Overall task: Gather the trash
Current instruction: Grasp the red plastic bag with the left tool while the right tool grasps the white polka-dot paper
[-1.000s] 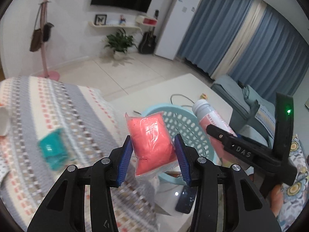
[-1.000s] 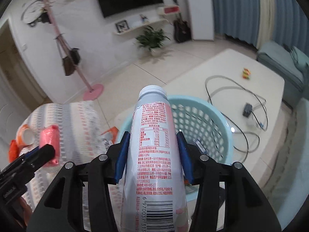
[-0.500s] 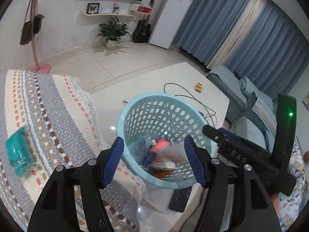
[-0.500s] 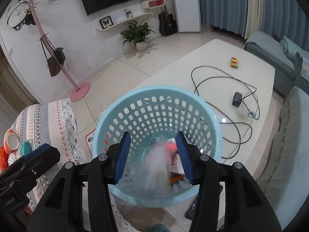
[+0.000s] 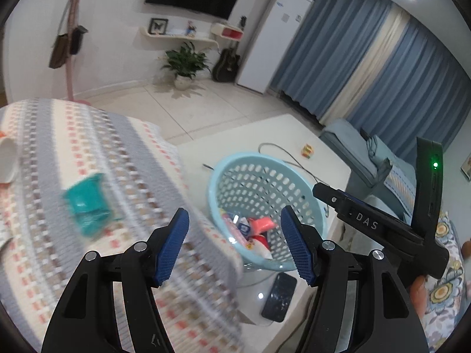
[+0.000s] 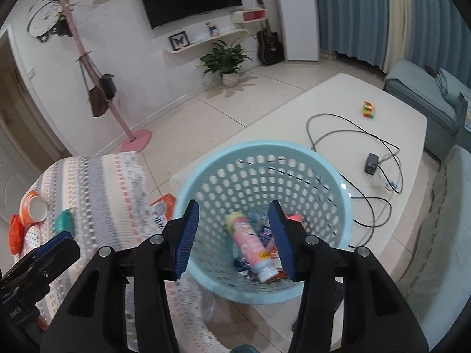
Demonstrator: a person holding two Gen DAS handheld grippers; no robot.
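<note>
A: Trash, location: inside the light-blue perforated basket (image 6: 262, 158), which stands at the near end of the white low table (image 6: 338, 103). Contents seen from the right wrist: a pink bottle (image 6: 250, 242) lying on its side, wrappers under and beside it. From the left wrist, a pink packet (image 5: 262, 223) among the same heap.

B: Grippers?

A: Right gripper (image 6: 234, 234): jaws apart, nothing between the pads, hanging over the basket mouth. Left gripper (image 5: 234, 242): jaws wide, nothing held, over the edge of the patterned cloth (image 5: 97, 153) just beside the basket rim.

B: Remaining items outside the basket?

A: One teal packet (image 5: 86, 204) on the cloth, blurred. An orange wrapper (image 6: 16, 234) and an orange-and-white cup (image 6: 34, 207) at the cloth's far-left edge. A printed paper (image 6: 162, 207) in the gap between cloth and basket.

B: Edges and free room?

A: Cloth edge hangs close against the basket's left wall. A dark phone (image 5: 279, 295) lies on the table by the basket's base, near the table's front edge. Black cable (image 6: 353, 135) and a small adapter (image 6: 371, 163) occupy the table right of the basket; a coloured cube (image 6: 368, 109) sits farther out. Table beyond the cable is bare. Open tiled floor (image 6: 206, 117) behind.
</note>
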